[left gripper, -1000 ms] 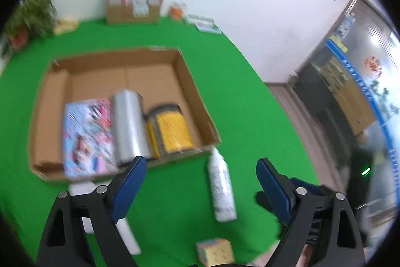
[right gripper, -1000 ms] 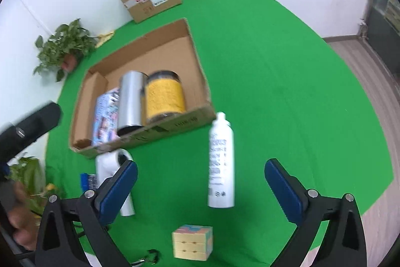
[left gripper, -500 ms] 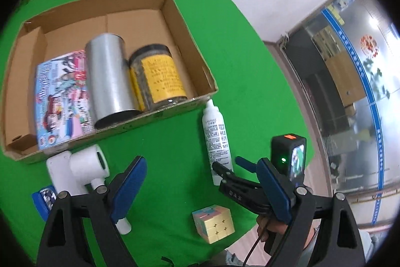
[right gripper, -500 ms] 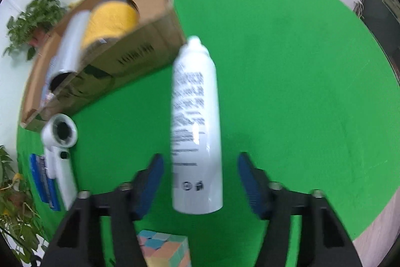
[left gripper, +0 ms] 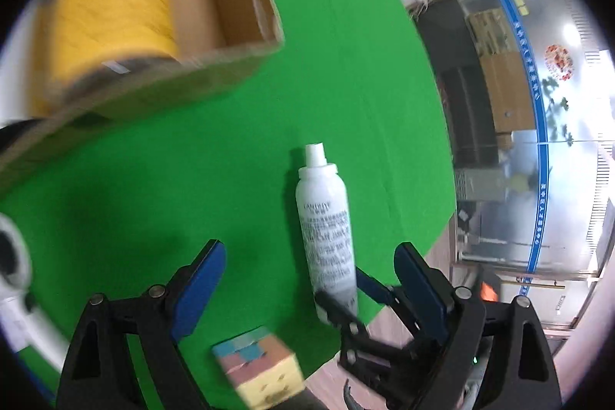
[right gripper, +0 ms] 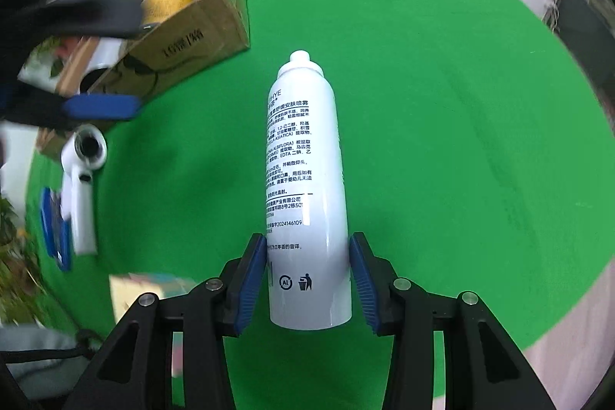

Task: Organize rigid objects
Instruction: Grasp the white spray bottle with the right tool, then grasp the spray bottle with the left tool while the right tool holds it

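The white spray bottle [right gripper: 307, 187] is showing black print: letters "HYE" near its shoulder, Chinese lines with "ASIATICA", "ALBIFLORA", "EDTA", the number "2024146109", plus an "Al" recycling mark and a bin symbol by its base. Toward ten o'clock, the cardboard box [right gripper: 184, 41] is bearing blurred, unreadable characters.

Our left wrist view looks steeply down at the desk [left gripper: 346, 72], box corner [left gripper: 246, 25] at 11 o'clock. Our right view sits low and close, facing 12 o'clock. Both share the spray bottle [right gripper: 307, 179].
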`<state>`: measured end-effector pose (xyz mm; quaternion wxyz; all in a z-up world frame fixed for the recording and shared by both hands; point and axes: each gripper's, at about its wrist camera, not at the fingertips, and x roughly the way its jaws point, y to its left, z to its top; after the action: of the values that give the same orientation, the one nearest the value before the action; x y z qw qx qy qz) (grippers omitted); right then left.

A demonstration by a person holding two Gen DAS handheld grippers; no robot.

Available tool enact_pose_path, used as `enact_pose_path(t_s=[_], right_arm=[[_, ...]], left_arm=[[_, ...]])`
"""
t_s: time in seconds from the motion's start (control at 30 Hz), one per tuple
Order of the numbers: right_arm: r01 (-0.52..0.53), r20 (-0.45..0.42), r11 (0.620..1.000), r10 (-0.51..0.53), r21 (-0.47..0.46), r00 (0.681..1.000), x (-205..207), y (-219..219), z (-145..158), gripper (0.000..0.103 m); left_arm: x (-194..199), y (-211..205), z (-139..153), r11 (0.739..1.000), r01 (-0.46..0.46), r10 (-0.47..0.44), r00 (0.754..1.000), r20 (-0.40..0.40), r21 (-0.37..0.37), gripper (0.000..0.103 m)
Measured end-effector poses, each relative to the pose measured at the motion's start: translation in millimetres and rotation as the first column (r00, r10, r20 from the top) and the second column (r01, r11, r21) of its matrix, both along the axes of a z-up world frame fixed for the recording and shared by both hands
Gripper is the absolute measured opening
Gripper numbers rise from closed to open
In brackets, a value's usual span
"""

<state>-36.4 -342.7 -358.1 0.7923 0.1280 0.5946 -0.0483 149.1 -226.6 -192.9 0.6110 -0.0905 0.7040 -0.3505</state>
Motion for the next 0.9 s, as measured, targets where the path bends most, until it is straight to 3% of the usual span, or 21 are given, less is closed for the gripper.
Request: enact_pose_path(t_s=[0.17,0.27,0.37,0.57,0.7,0.9], right_arm=[[-0.026,0.012,0.999,0.026,-0.025,1.0,-13.9,7.5,-4.6,0.042],[-0.053,0.008,0.998,0.053,-0.037,0.999,-15.1,16.3,-8.2,0.042],[-0.074,0.011,0.997,0.074,-0.034,0.997,-14.0,24.8,-12.6,0.042],[-0.113,0.009,0.993,0.113,-0.03,0.994,-10.2,37.5,-20.0,0.042],[-0.115,0.007,0.993,0.115,-0.021,0.993,-8.5,38.4,-24.7,0.042],[-0.152,-0.014,0.988,0.152,-0.02,0.988,9.7,54.8,-31.5,0.042]], left_arm=[[-14.5,-32.0,-32.8,0.999,0.029,-0.032,0.992,-0.121,-0.023,0.088],[-24.5,-45.3,-39.0,0.996,0.062,-0.071,0.983,-0.168,-0.056,0.088],[-33.0,-53.2,-45.1,0.995,0.094,-0.1,0.978,-0.183,-0.041,0.088],[-31.5,-53.5,-47.0,0.996,0.085,-0.086,0.977,-0.193,-0.013,0.075],[-24.9,-43.7,-48.0,0.993,0.109,-0.101,0.98,-0.172,0.036,0.046],[-16.0,-27.4,-46.6,0.996,0.088,-0.081,0.982,-0.173,0.032,0.045]])
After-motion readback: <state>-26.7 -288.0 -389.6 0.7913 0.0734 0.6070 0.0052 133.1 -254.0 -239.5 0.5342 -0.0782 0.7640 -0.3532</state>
